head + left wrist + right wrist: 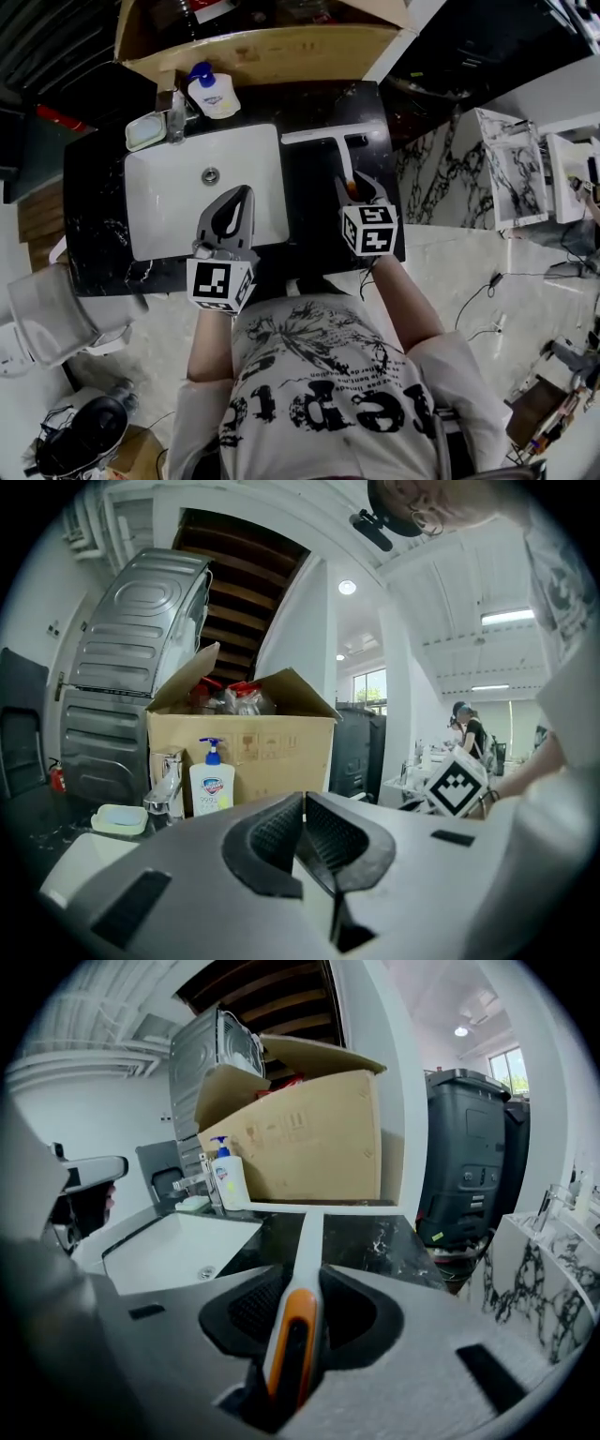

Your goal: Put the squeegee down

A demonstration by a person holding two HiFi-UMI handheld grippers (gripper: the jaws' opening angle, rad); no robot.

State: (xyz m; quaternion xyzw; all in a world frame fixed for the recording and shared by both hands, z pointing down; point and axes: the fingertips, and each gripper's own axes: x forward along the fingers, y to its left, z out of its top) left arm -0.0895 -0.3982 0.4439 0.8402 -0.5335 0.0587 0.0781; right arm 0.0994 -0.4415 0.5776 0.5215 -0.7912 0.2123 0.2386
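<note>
The squeegee (339, 155) has a white T-shaped blade, a white shaft and an orange handle. My right gripper (360, 190) is shut on the orange handle (292, 1330). The blade (314, 1208) points away over the black marble counter (309, 202), right of the sink and near the cardboard box. Whether the blade touches the counter I cannot tell. My left gripper (242, 195) hovers over the front right part of the white sink basin (164, 202). In the left gripper view its pads (281, 832) meet with nothing between them.
At the back of the counter stand a chrome faucet (175, 114), a soap dispenser bottle (210, 93), a soap dish (144, 132) and an open cardboard box (262, 49). A white toilet (42, 319) is at the left; marble slabs (511, 169) lean at the right.
</note>
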